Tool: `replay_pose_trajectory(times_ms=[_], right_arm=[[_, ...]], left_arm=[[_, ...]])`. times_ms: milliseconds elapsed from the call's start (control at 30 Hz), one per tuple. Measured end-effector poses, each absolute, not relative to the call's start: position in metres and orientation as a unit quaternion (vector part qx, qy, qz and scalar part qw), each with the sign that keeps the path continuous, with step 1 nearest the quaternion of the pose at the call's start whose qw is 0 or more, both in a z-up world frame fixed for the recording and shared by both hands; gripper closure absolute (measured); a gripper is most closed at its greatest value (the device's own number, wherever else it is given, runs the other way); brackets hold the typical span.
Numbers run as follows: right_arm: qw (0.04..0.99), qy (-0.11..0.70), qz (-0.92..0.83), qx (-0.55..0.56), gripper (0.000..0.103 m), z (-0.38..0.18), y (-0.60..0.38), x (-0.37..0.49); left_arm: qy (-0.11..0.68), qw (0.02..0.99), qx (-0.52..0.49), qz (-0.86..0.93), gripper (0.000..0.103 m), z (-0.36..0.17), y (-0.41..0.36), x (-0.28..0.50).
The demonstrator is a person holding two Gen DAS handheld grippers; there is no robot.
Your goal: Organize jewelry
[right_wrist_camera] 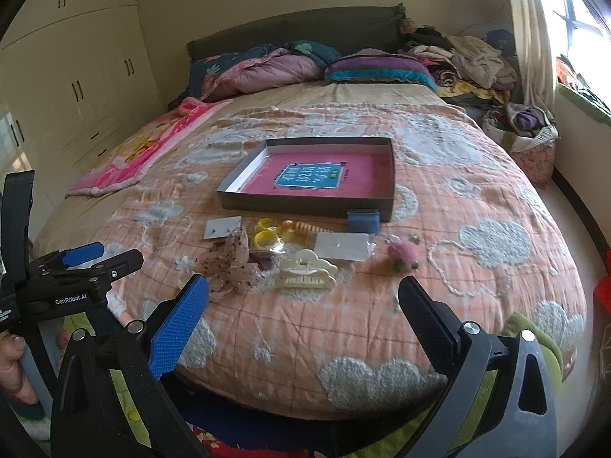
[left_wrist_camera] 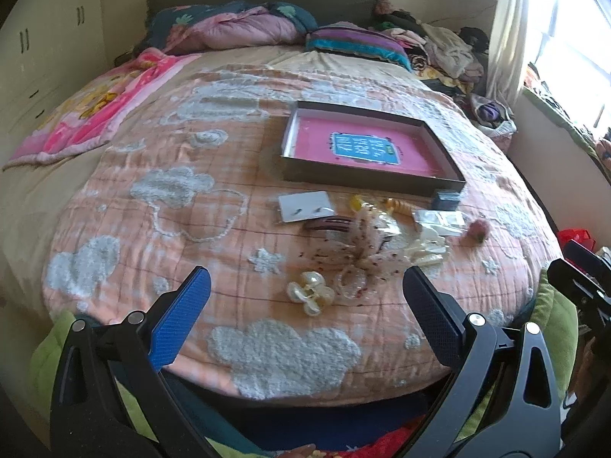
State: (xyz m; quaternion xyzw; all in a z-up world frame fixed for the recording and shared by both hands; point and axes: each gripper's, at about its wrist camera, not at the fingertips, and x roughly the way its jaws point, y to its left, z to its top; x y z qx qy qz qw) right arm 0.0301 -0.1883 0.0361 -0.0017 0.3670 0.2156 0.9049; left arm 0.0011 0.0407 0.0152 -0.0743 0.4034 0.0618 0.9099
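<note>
Jewelry point(right_wrist_camera: 290, 255) heaped beside shallow box point(right_wrist_camera: 305, 198) on quilt point(right_wrist_camera: 382, 324), both tools point(left_wrist_camera: 305, 297) point(right_wrist_camera: 303, 305) spread apart.

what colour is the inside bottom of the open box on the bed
Pink, with a blue printed label in the middle of the box; clearest in the right wrist view.

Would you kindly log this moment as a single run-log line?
left gripper: open, empty | right gripper: open, empty | jewelry pile: on quilt | tray: holds no jewelry
</note>
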Motion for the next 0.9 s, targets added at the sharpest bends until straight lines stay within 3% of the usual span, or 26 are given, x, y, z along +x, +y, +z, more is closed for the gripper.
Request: replay_pose_trajectory(times_ms=[467,900], right_arm=[[0.885,0.406,0.226,0.009,0.004,0.007,-0.171,0.079],[0.863,0.463,0.199,0.039,0.004,-0.042,-0.192,0.110]], left_arm=[[0.458,0.882,-0.113,-0.017,0.009,-0.027,0.064,0.049],[0.518,0.843,-0.069,-0.125,0.013,-0.073,0.035,0.107]])
